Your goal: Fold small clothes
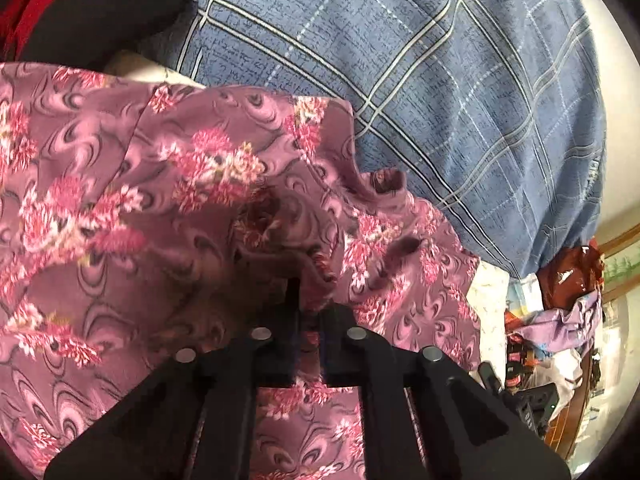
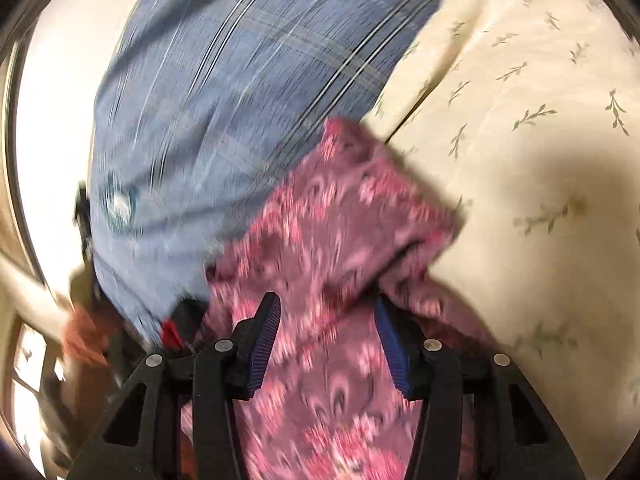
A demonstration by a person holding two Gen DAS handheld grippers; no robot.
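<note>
A mauve garment with pink flowers (image 1: 168,184) lies crumpled on a blue checked sheet (image 1: 420,80). My left gripper (image 1: 308,300) is shut on a bunched fold of this garment, and the cloth puckers around its black fingertips. In the blurred right wrist view the same floral garment (image 2: 332,220) runs up between the fingers of my right gripper (image 2: 326,300). That gripper is open. Its blue ribbed pads (image 2: 264,340) stand well apart, and neither presses on the cloth.
A cream cloth with a green leaf print (image 2: 520,120) lies to the right of the garment. A black and red garment (image 1: 80,8) sits at the far left. Beyond the bed's edge is a heap of mixed items (image 1: 560,312).
</note>
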